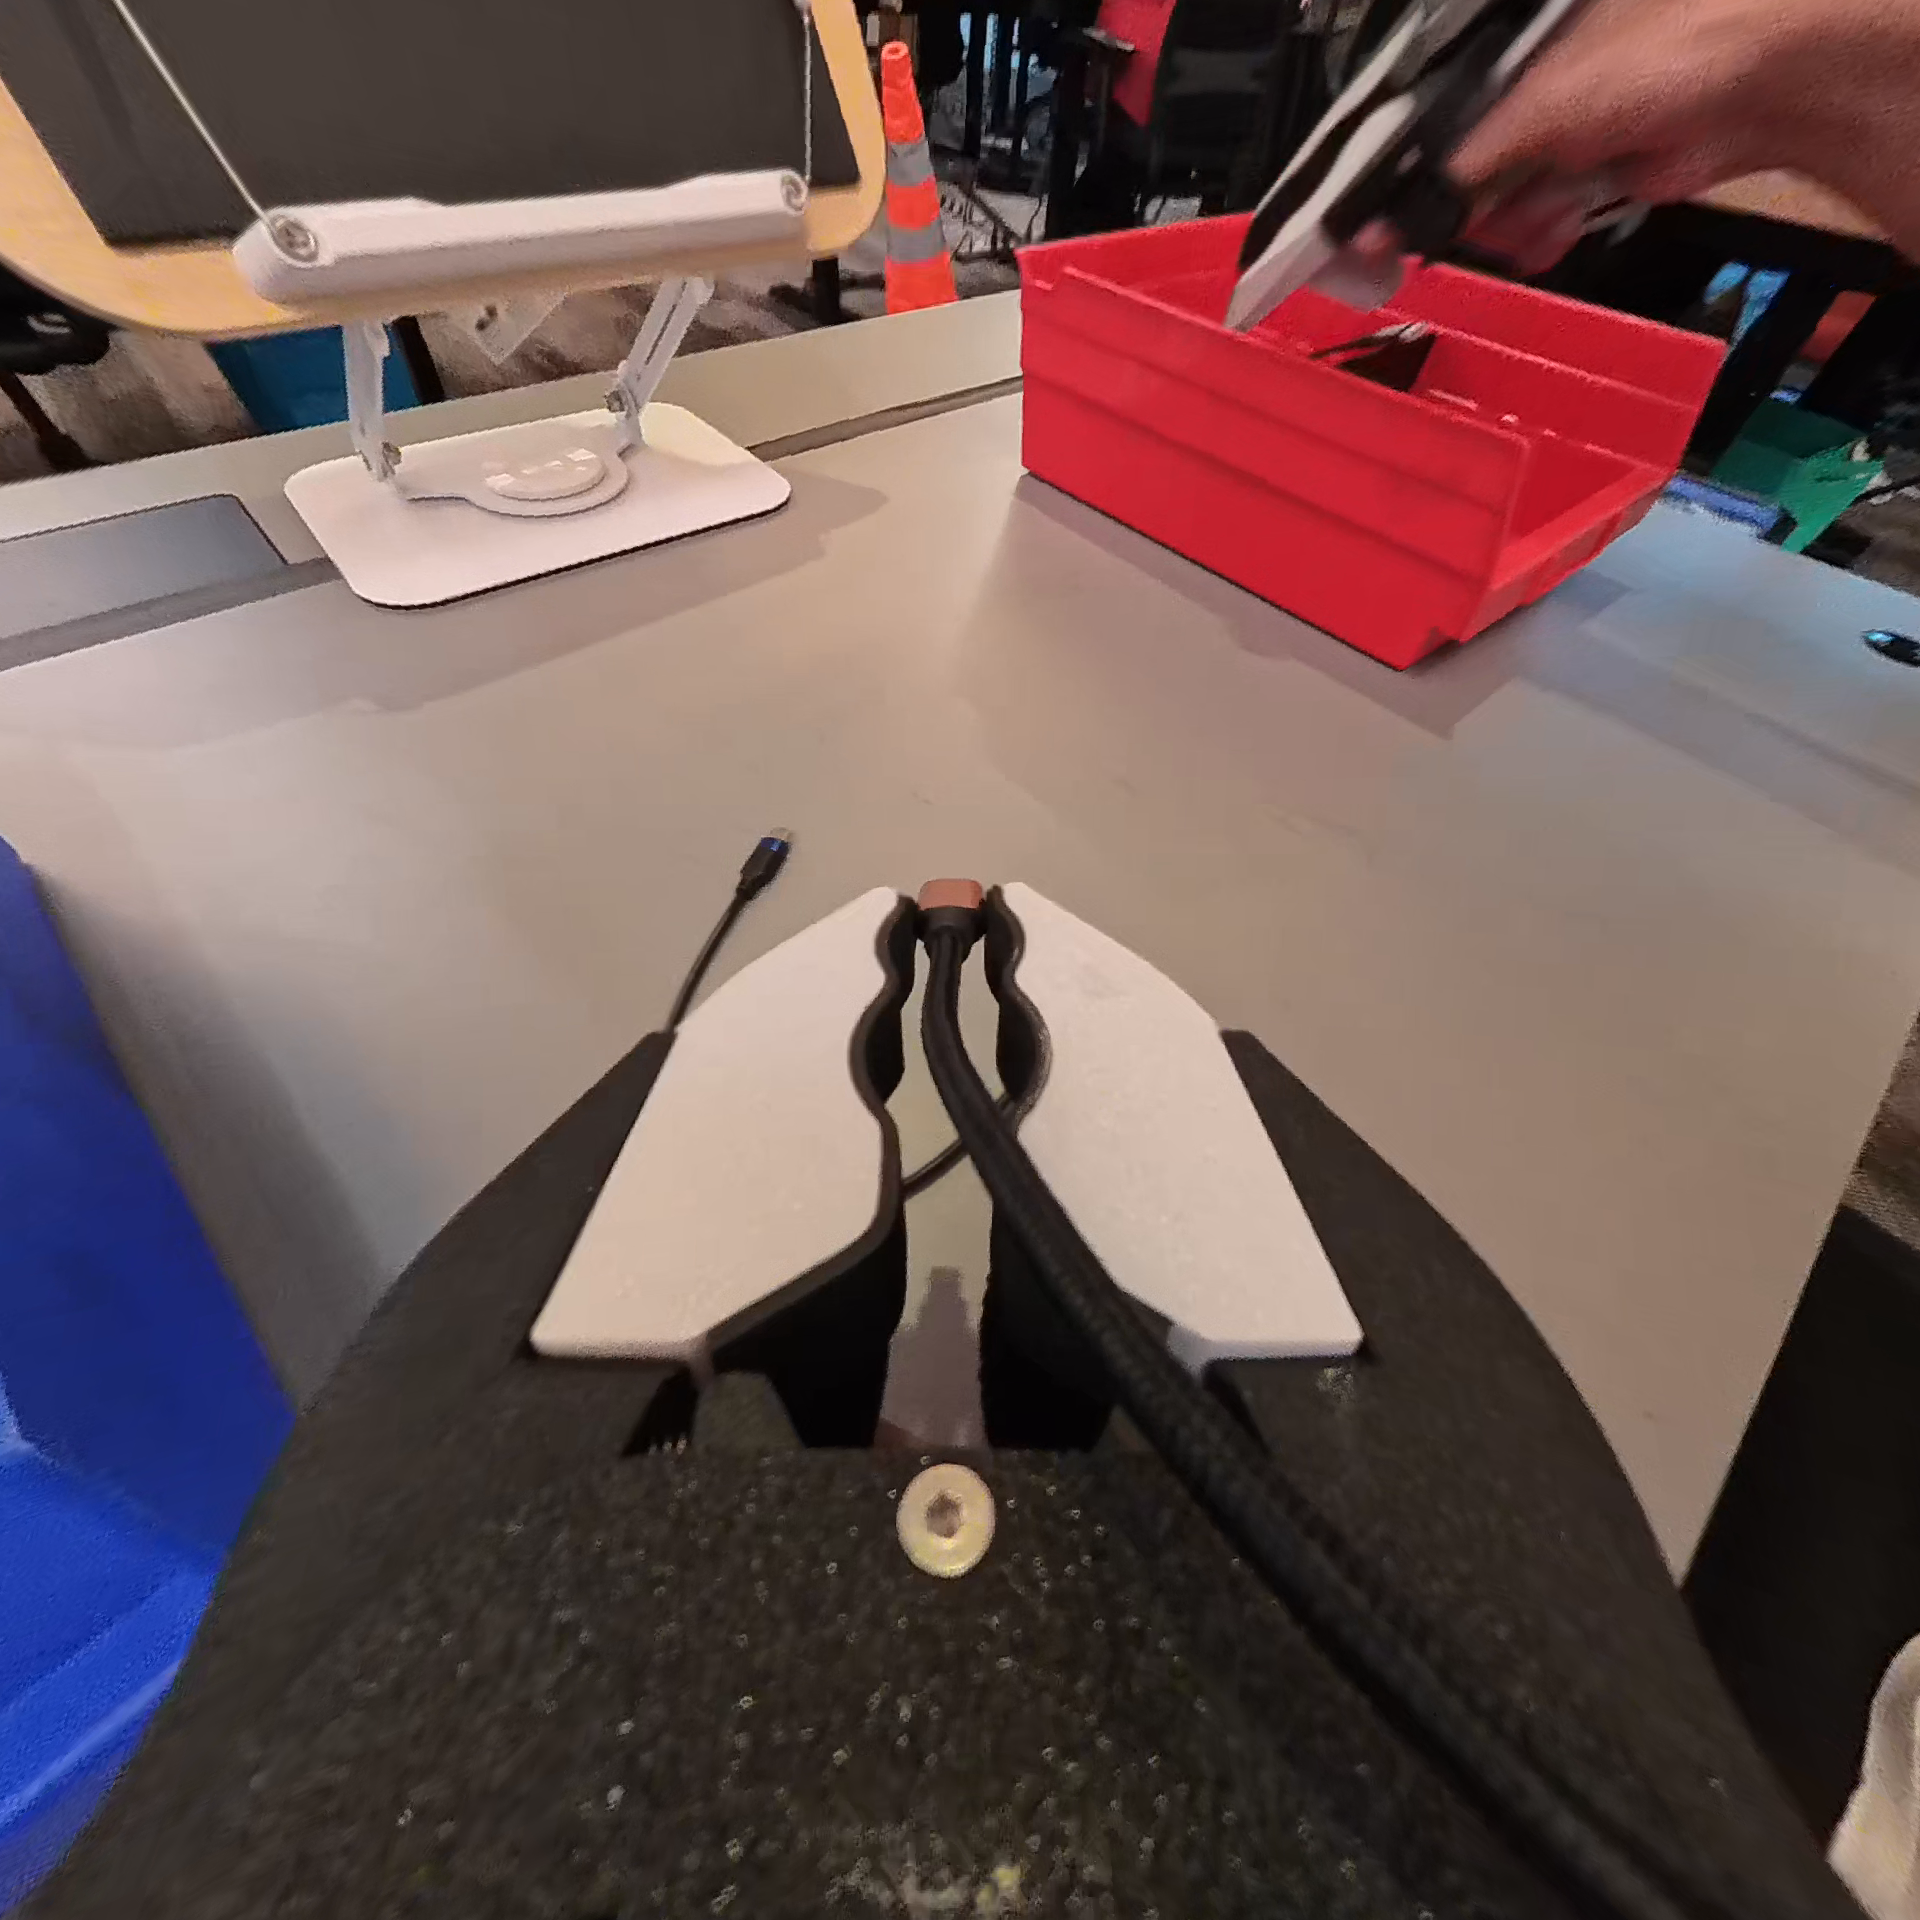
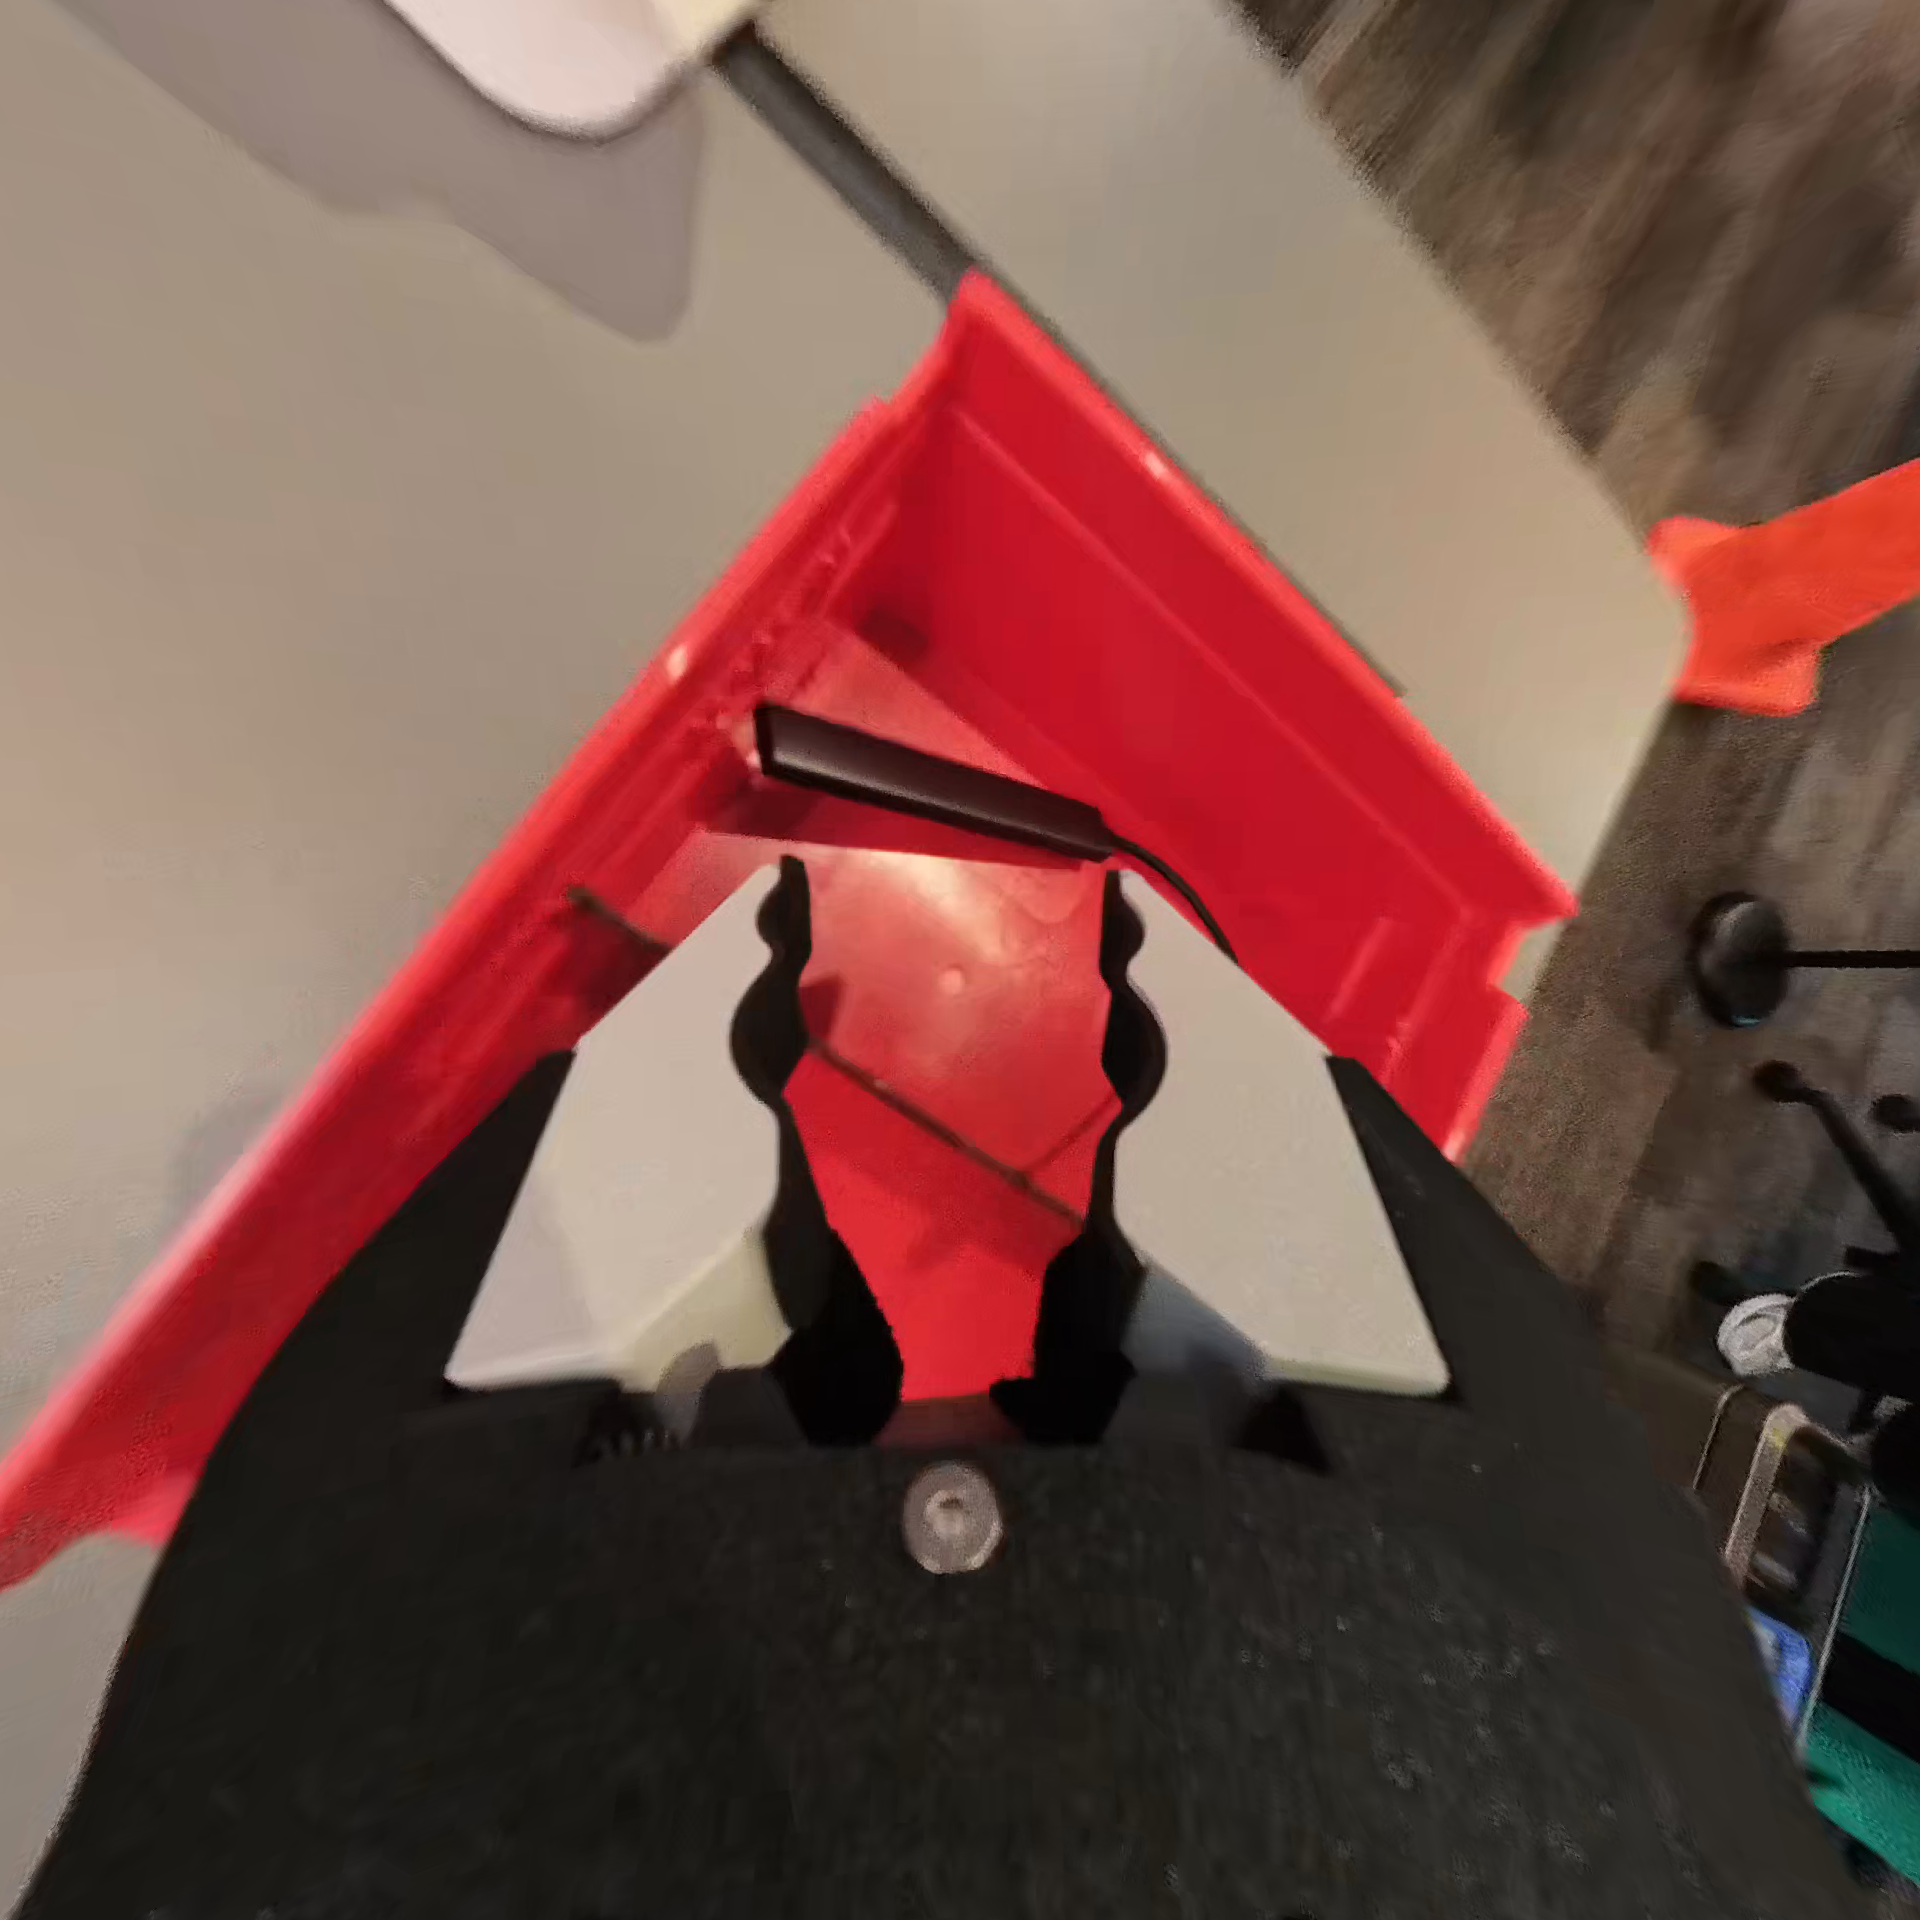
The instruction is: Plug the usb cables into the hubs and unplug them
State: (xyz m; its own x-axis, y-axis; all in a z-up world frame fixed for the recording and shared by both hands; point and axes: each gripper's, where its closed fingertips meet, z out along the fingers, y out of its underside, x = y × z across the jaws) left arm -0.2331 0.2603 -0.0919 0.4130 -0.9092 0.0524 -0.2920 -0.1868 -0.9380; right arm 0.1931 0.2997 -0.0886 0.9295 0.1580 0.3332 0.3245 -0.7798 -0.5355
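My left gripper (image 1: 948,899) is clamped on a black braided cable (image 1: 1049,1195), its copper-coloured plug (image 1: 950,894) poking out just past the fingertips; the cable runs back over the gripper body toward me, off the near right. It sits low over the grey table (image 1: 1247,831). Just left of the tips lies a thinner black cable w/ a blue plug (image 1: 767,854), flat on the table, apart from the fingers. Far left: a white stand (image 1: 540,499) carrying a wood-edged board (image 1: 852,166). A blue bin (image 1: 104,1299) edges in at near left.

Far right, a red bin (image 1: 1299,499) sits on the table. My right gripper (image 2: 951,873), held by a hand (image 1: 1662,114), hangs over it w/ jaws apart, nothing between them. In the right wrist view a slim black device (image 2: 914,784) w/ a thin lead lies inside the red bin (image 2: 1143,623), just beyond the fingertips, not touching them. That view is motion-blurred. An orange cone (image 1: 914,197) stands on the floor beyond the table.
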